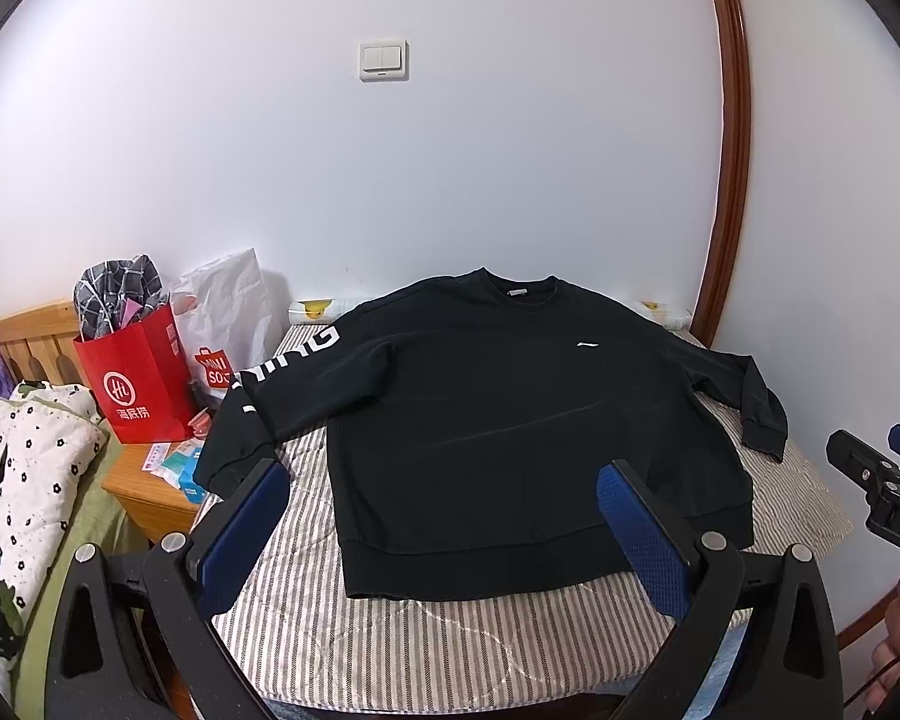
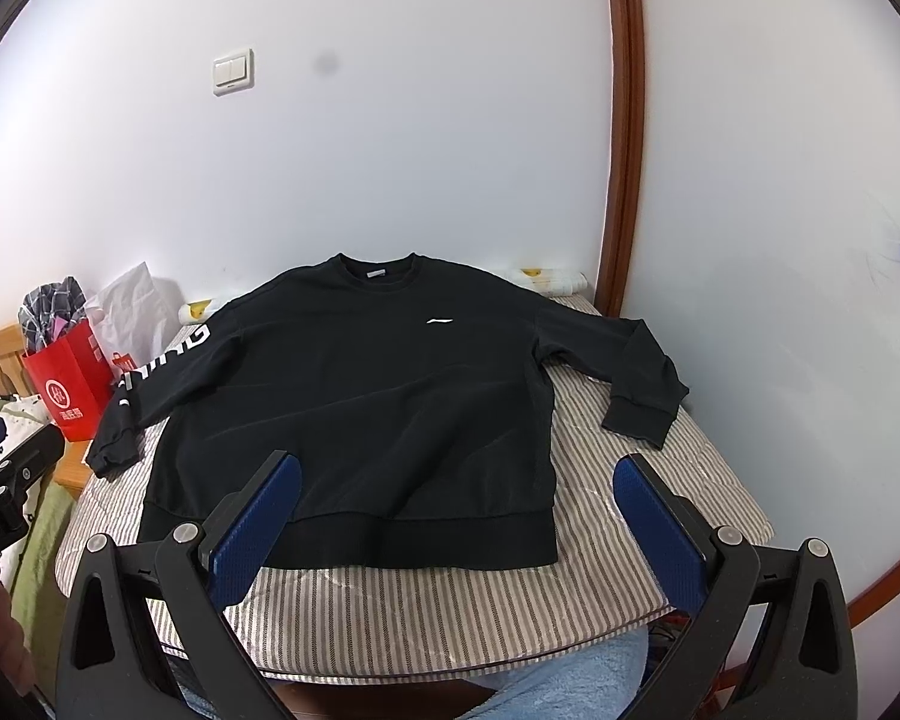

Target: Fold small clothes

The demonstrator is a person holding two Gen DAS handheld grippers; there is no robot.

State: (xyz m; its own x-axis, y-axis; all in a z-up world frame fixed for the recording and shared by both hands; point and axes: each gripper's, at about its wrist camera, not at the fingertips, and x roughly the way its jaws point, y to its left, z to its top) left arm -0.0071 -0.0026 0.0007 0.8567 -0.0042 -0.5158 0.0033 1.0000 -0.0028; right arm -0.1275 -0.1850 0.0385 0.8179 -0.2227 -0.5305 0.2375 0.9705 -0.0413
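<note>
A black sweatshirt (image 1: pixel 480 420) (image 2: pixel 354 408) lies flat, front up, on a striped pad (image 1: pixel 426 648) (image 2: pixel 450 606), collar toward the wall and both sleeves spread. Its left sleeve carries white lettering (image 1: pixel 282 360) and hangs over the pad's left edge. My left gripper (image 1: pixel 444 480) hovers open above the hem, holding nothing. My right gripper (image 2: pixel 456 474) also stands open near the hem's right part, empty. The right gripper (image 1: pixel 870 456) shows at the right edge of the left wrist view.
A red paper bag (image 1: pixel 141 384) with checked cloth and a white bag (image 1: pixel 228 312) stand on a wooden nightstand (image 1: pixel 150 492) at the left. A floral quilt (image 1: pixel 24 480) lies further left. A white wall and brown door frame (image 1: pixel 732 180) stand behind.
</note>
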